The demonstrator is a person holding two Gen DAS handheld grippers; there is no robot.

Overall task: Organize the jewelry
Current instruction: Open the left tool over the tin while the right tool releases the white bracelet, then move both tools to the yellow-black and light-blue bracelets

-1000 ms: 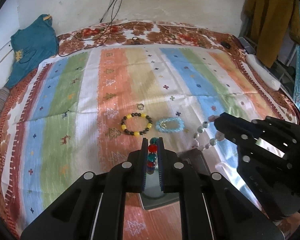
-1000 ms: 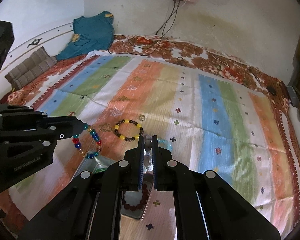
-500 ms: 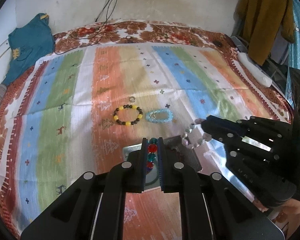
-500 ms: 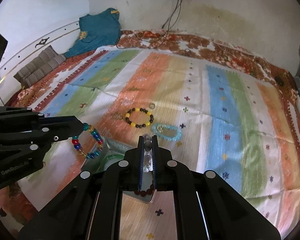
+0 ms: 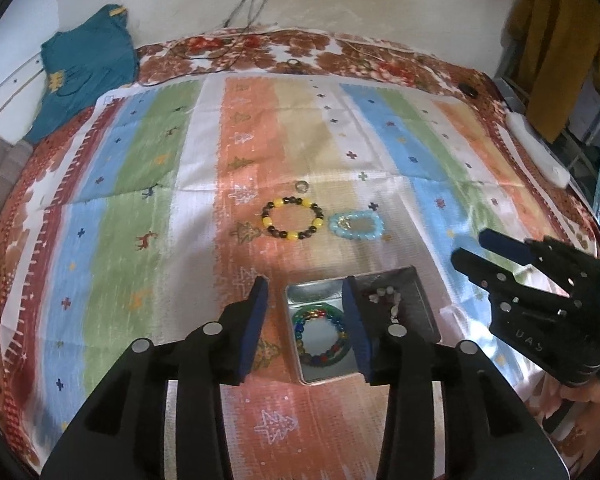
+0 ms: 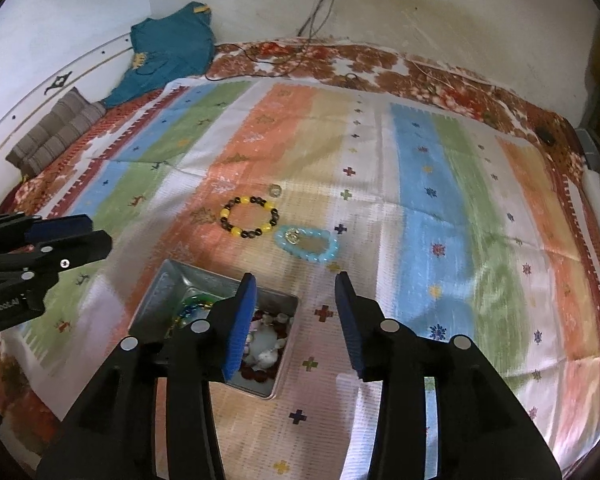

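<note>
We see soft, even daylight across the striped bedspread (image 5: 260,152), with no hard shadows. Strong fisheye curvature bends both views, and dark vignette fills the corners. The cloth's weave shows slight motion smear. The metal tin (image 6: 168,292) shows pale glare on its walls.

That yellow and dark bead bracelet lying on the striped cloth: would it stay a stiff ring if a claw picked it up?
Probably not. The yellow and dark bead bracelet is separate beads in a loop, so it likely sags when lifted. The round beads might slip or roll between pads. It looks light.
</note>
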